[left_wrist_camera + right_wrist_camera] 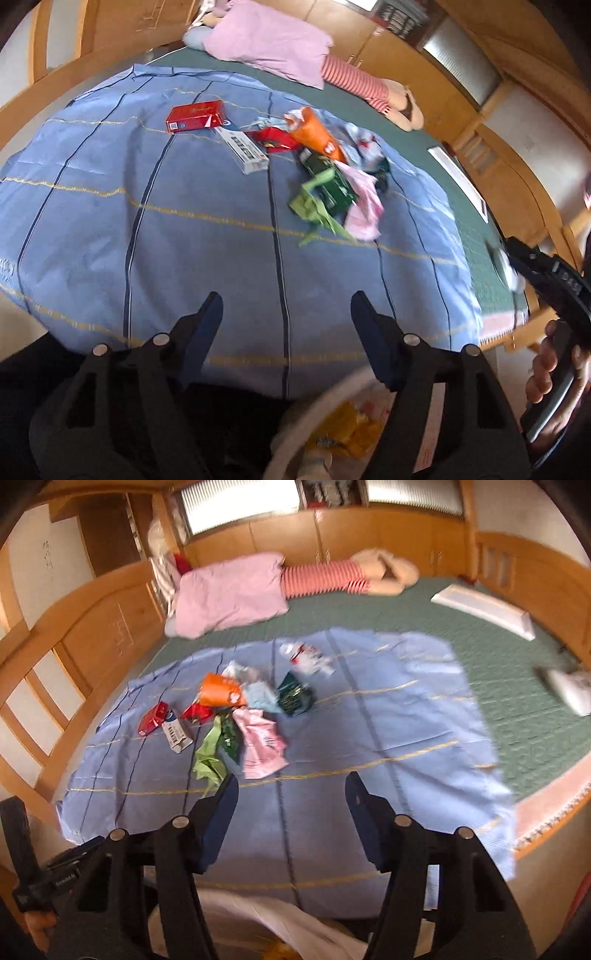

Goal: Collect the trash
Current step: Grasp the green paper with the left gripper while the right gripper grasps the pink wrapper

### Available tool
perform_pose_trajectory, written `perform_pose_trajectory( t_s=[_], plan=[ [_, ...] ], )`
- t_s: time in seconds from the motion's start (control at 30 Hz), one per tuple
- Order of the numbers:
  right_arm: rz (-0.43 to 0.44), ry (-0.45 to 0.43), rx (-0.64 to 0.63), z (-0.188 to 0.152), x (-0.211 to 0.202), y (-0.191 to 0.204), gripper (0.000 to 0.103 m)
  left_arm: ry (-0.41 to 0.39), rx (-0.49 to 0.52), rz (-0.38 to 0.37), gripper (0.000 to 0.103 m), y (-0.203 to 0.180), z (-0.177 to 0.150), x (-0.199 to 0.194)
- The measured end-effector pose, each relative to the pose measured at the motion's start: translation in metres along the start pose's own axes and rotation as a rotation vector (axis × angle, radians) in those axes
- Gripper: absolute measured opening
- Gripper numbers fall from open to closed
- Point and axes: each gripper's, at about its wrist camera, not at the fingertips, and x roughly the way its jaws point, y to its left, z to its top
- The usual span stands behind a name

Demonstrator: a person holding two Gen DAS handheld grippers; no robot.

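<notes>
Setting: a bed [517, 709] with a green cover; a blue striped cloth [369, 738] spread over its near half carries the litter.

Left gripper [286, 314]: jaws apart, nothing between them; bare blue cloth shows through the gap. It hangs over the near edge of the bed.

Right gripper [291, 794]: jaws apart and empty, also over the near edge. In the left wrist view it shows at the far right, held in a hand [550, 365].

Bin [354, 428]: a pale container below the left gripper, off the near edge, with yellow scraps already in it.

Trash pile [243, 709]: clustered mid-cloth, toward the bed's left side, well apart from both grippers. It lies ahead and slightly right of the left gripper; ahead and left of the right one.

Nearest piece: a crumpled green wrapper [210, 757] at the pile's near end, long axis running roughly from the near edge to the far one. Its tip lies just beside the right gripper's left finger in that view, so the right hand looks the nearer.

Look of the pile: a pink packet [260, 746] flat beside the green one; a dark green pouch [295, 696]; an orange bag [221, 690]; a red box [153, 718] and a white carton [177, 734] on the left flank. All light, crushed and partly overlapping.

Blur: both views smeared; fine print unreadable.

Judged next: reach forward and pinch the green wrapper across its narrow width.
</notes>
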Motion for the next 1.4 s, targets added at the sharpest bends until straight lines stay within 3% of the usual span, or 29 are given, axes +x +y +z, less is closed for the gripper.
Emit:
perform_pose_trajectory(
  t_s=[0.1, 0.17, 0.27, 0.4, 0.43, 0.47, 0.5, 0.53, 0.6, 0.7, 0.8, 0.83, 0.87, 0.9, 0.93, 1.0, 1.1, 1.23, 1.4],
  plan=[
    [-0.06, 0.058, -0.031, 0.025, 0.067, 0.019, 0.063, -0.028, 0.0, 0.037, 0.083, -0.001, 0.02, 0.026],
    [-0.106, 0.123, -0.08, 0.034, 0.12, 0.034, 0.075, -0.025, -0.017, 0.054, 0.084, 0.003, 0.022, 0.043],
    [-0.144, 0.214, -0.136, 0.036, 0.181, 0.048, 0.075, 0.009, -0.048, 0.055, 0.084, 0.019, 0.021, 0.066],
    [-0.203, 0.283, -0.198, 0.03, 0.225, 0.056, 0.071, 0.019, -0.058, 0.097, 0.086, 0.029, 0.03, 0.08],
    [-0.198, 0.288, -0.201, 0.029, 0.229, 0.056, 0.05, 0.012, -0.055, 0.087, 0.086, 0.027, 0.037, 0.084],
    [-0.179, 0.298, -0.2, 0.027, 0.23, 0.056, 0.038, 0.01, -0.048, 0.084, 0.086, 0.027, 0.041, 0.087],
    [-0.163, 0.309, -0.194, 0.026, 0.229, 0.055, 0.036, 0.007, -0.037, 0.079, 0.086, 0.025, 0.045, 0.09],
    [-0.157, 0.299, -0.195, 0.025, 0.225, 0.055, 0.027, 0.004, -0.022, 0.066, 0.086, 0.02, 0.05, 0.095],
    [-0.13, 0.302, -0.194, 0.022, 0.213, 0.053, 0.025, 0.005, -0.004, 0.022, 0.086, 0.012, 0.061, 0.108],
    [-0.103, 0.313, -0.192, 0.015, 0.185, 0.045, 0.025, 0.008, 0.006, -0.065, 0.086, 0.001, 0.071, 0.126],
    [-0.103, 0.328, -0.2, 0.005, 0.16, 0.036, 0.027, 0.028, 0.065, -0.068, 0.086, -0.013, 0.076, 0.152],
    [-0.097, 0.335, -0.2, 0.002, 0.154, 0.033, 0.035, 0.045, 0.084, -0.051, 0.085, -0.017, 0.077, 0.163],
    [-0.086, 0.337, -0.2, -0.001, 0.15, 0.029, 0.05, 0.061, 0.1, -0.049, 0.082, -0.019, 0.076, 0.172],
    [-0.064, 0.339, -0.195, -0.003, 0.145, 0.026, 0.057, 0.082, 0.116, -0.05, 0.059, -0.021, 0.076, 0.18],
    [-0.039, 0.33, -0.179, -0.004, 0.138, 0.021, 0.067, 0.11, 0.14, -0.042, 0.045, -0.022, 0.074, 0.188],
    [-0.002, 0.3, -0.138, -0.002, 0.13, 0.012, 0.068, 0.084, 0.175, -0.026, 0.036, -0.023, 0.074, 0.187],
    [0.001, 0.289, -0.025, 0.006, 0.132, -0.007, 0.068, 0.061, 0.168, -0.028, 0.032, -0.018, 0.074, 0.176],
    [0.025, 0.359, 0.1, 0.003, 0.161, -0.022, 0.068, -0.039, 0.157, -0.009, 0.032, -0.013, 0.071, 0.132],
    [0.063, 0.433, 0.101, -0.003, 0.187, 0.002, 0.068, -0.137, 0.183, -0.007, 0.032, -0.016, 0.06, 0.088]
  ],
)
